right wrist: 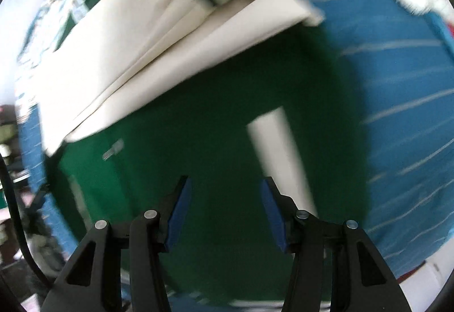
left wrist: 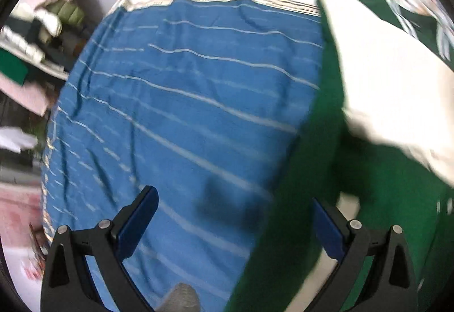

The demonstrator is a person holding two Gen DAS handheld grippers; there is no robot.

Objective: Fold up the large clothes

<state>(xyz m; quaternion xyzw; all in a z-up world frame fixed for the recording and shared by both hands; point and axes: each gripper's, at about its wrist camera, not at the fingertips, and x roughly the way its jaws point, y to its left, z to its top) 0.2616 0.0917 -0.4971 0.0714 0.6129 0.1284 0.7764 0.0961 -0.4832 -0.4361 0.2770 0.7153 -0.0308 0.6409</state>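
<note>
Now both grippers hover empty over the garment, between folds.
Left gripper (left wrist: pixel 235 215) has jaws wide apart, nothing between them, above the blue sheet (left wrist: pixel 184 90) beside the garment (left wrist: pixel 298 198). Right gripper (right wrist: pixel 225 204) is half open, empty, over the green body. Garment lies flat on the sheet, its cream sleeve (right wrist: pixel 159 42) laid across it. Next move probably calls for nipping an edge or hem and carrying it over; blur hides the edges.
</note>
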